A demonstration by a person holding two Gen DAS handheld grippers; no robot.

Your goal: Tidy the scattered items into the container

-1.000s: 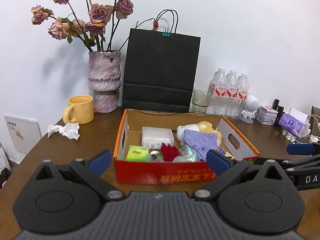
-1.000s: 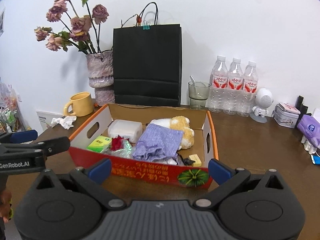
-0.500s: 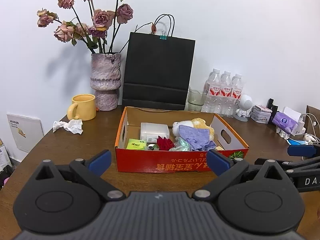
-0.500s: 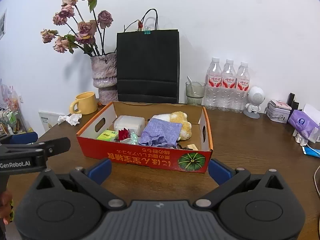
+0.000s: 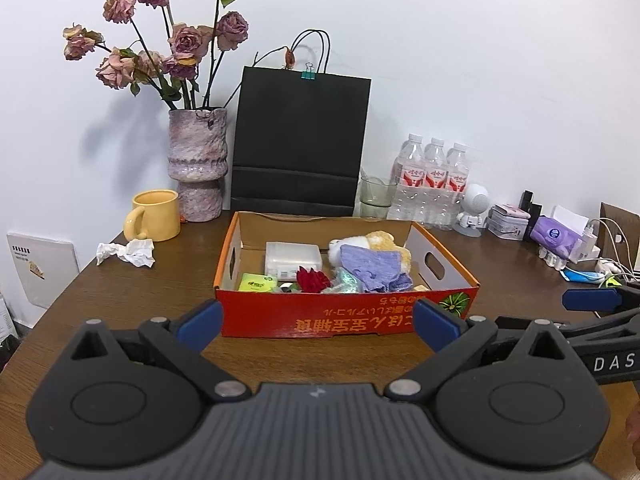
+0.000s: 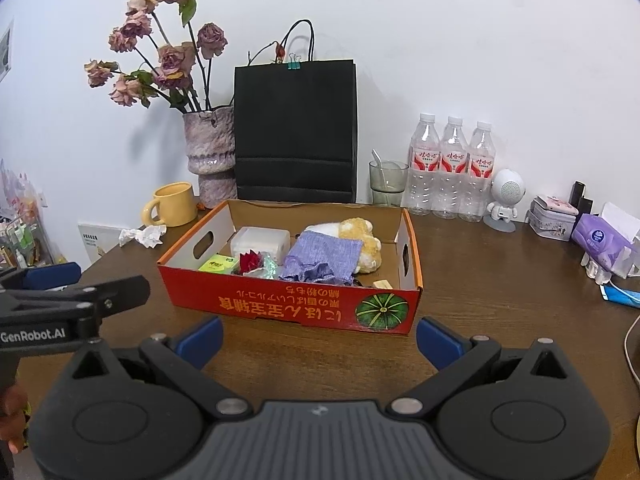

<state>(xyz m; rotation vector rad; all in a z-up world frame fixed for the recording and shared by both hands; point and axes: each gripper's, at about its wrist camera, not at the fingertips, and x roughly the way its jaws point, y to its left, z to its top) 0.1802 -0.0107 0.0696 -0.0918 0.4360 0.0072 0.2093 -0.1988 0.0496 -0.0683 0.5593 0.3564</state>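
The left gripper [image 5: 318,326] hangs with its fingers spread wide and empty; the right gripper [image 6: 320,338] is the same. Both sit just short of the cardboard box [image 5: 344,320] at 12 o'clock on the table [image 5: 120,300]. Inside lie a purple cloth [image 5: 370,266], a plush toy [image 5: 380,240], a red flower [image 5: 312,280], a green packet [image 5: 256,282] and a clear case [image 5: 292,258]. A crumpled tissue [image 5: 128,252] rests outside at 10 o'clock, beside the yellow mug [image 5: 154,216].
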